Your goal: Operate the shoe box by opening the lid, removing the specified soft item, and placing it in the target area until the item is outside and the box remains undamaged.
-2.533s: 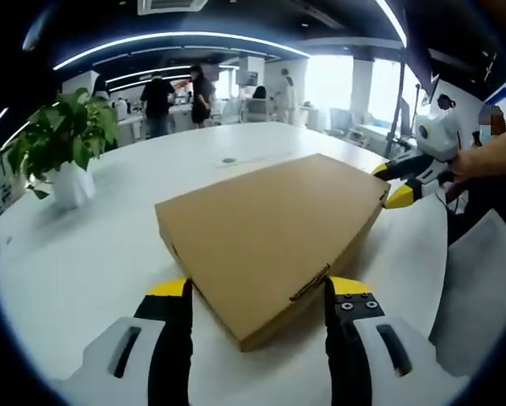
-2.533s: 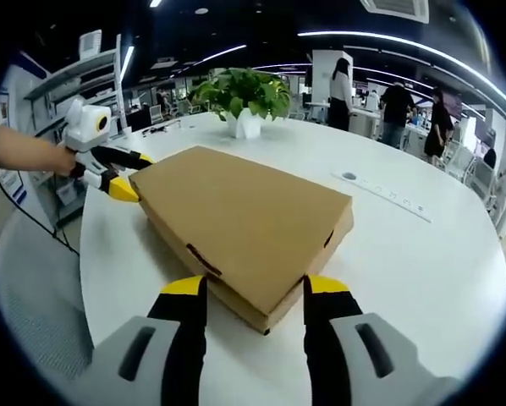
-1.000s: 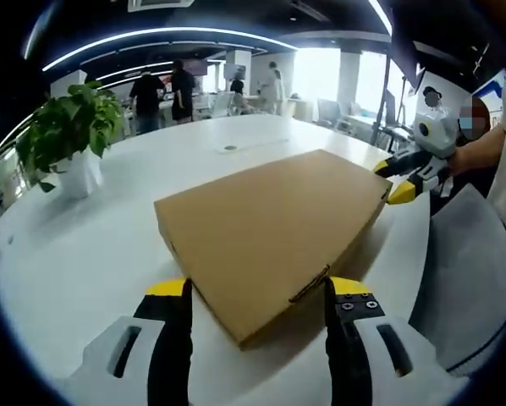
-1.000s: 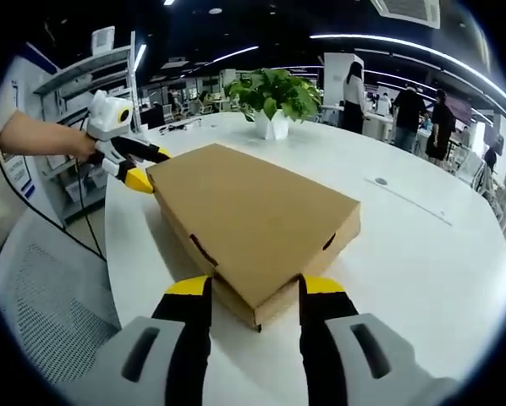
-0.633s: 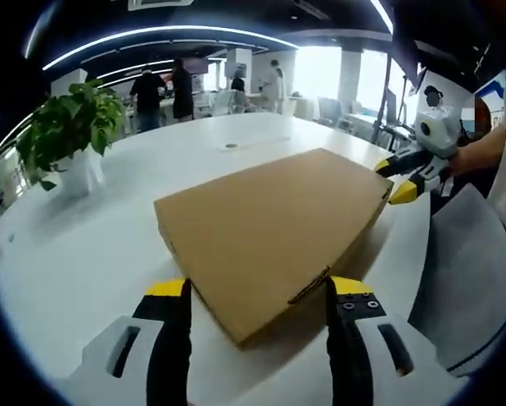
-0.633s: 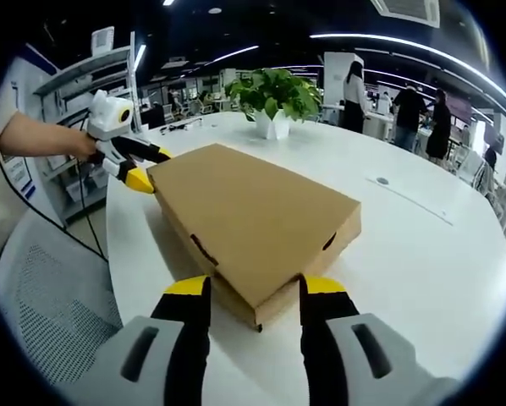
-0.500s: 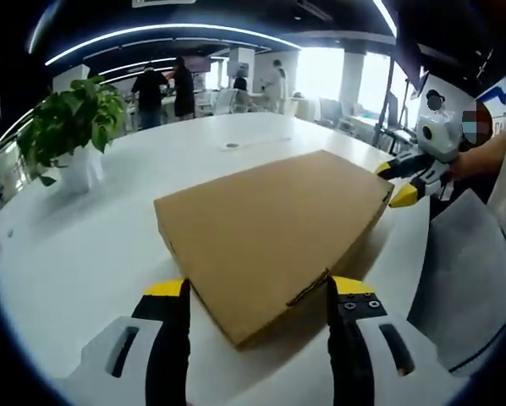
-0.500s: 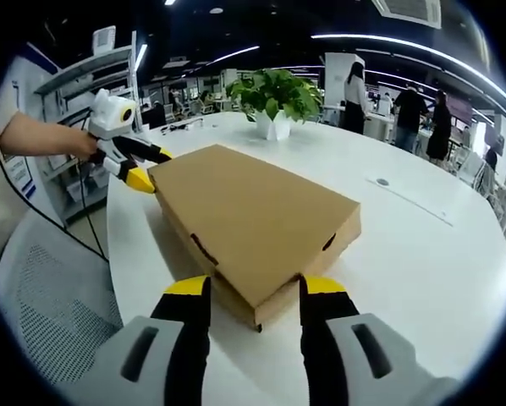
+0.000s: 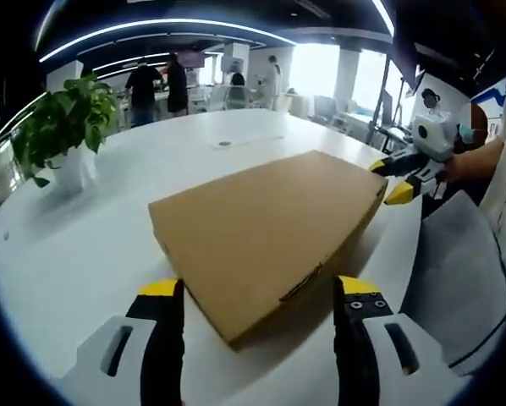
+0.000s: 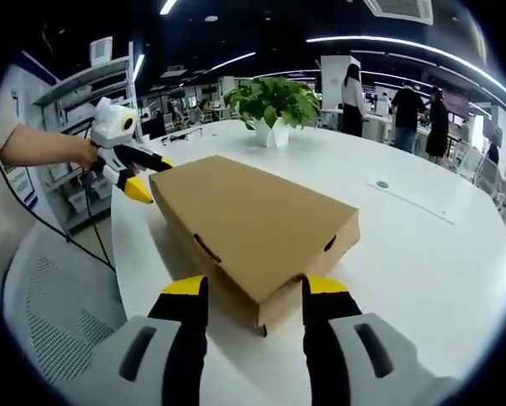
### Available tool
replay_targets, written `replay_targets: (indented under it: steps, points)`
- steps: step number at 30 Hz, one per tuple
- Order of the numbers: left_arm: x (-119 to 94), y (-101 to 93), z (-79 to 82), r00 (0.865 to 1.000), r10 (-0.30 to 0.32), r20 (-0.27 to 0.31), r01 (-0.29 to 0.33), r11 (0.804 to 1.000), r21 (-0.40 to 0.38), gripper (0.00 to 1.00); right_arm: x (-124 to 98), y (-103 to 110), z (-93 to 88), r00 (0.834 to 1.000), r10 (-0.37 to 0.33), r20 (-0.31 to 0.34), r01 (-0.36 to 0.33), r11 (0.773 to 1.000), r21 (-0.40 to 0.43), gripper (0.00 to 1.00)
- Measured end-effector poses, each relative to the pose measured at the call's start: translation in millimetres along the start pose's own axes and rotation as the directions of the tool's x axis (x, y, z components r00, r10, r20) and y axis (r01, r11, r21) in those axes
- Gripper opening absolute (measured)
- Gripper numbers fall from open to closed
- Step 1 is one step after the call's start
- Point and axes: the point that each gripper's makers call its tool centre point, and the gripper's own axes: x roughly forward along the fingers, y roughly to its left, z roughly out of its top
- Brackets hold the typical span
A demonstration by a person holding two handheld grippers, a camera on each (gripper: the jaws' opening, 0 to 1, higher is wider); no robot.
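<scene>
A flat brown cardboard shoe box (image 9: 261, 224) lies on the white table (image 9: 84, 262) with its lid down. My left gripper (image 9: 260, 292) is open, and its yellow-tipped jaws straddle the box's near corner. At the box's far right corner, the right gripper (image 9: 388, 180) is held by a hand. In the right gripper view the same box (image 10: 253, 216) points a corner at me, and my right gripper (image 10: 255, 288) is open around it. The left gripper (image 10: 149, 178) sits open at the far left corner. The box's contents are hidden.
A potted plant (image 9: 63, 127) in a white pot stands on the table beyond the box, also seen as the plant (image 10: 266, 101). A grey mesh chair (image 9: 456, 279) sits beside the table edge. A round port (image 10: 382, 183) is set in the tabletop. People stand far behind.
Both views have shifted a little with the hands. The box stays shut and in place, and both grippers stay open at its opposite corners.
</scene>
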Motion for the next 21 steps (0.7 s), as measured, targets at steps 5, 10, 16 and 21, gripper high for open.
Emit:
replay_targets:
  steps: [5, 10, 16, 21]
  points:
    - [-2.0, -2.7, 3.1, 1.000, -0.004, 0.008, 0.004, 1.000, -0.002, 0.75, -3.2, 2.3, 4.5, 1.000, 0.003, 0.016, -0.002, 1.000, -0.005, 0.43]
    - [-8.1, -3.4, 11.0, 1.000, -0.007, 0.024, 0.007, 1.000, -0.008, 0.76, -6.9, 3.5, 12.7, 0.999, 0.002, 0.035, -0.002, 1.000, -0.010, 0.45]
    - [-13.1, -4.1, 19.9, 0.999, -0.007, 0.039, 0.007, 1.000, 0.000, 0.77, -11.5, 0.7, 24.8, 0.998, -0.006, 0.055, 0.007, 1.000, -0.023, 0.44]
    - [-16.6, -3.4, 27.7, 0.998, -0.001, 0.067, 0.002, 1.000, -0.018, 0.77, -14.0, 0.8, 32.6, 0.998, -0.010, 0.061, 0.011, 0.999, -0.030, 0.46]
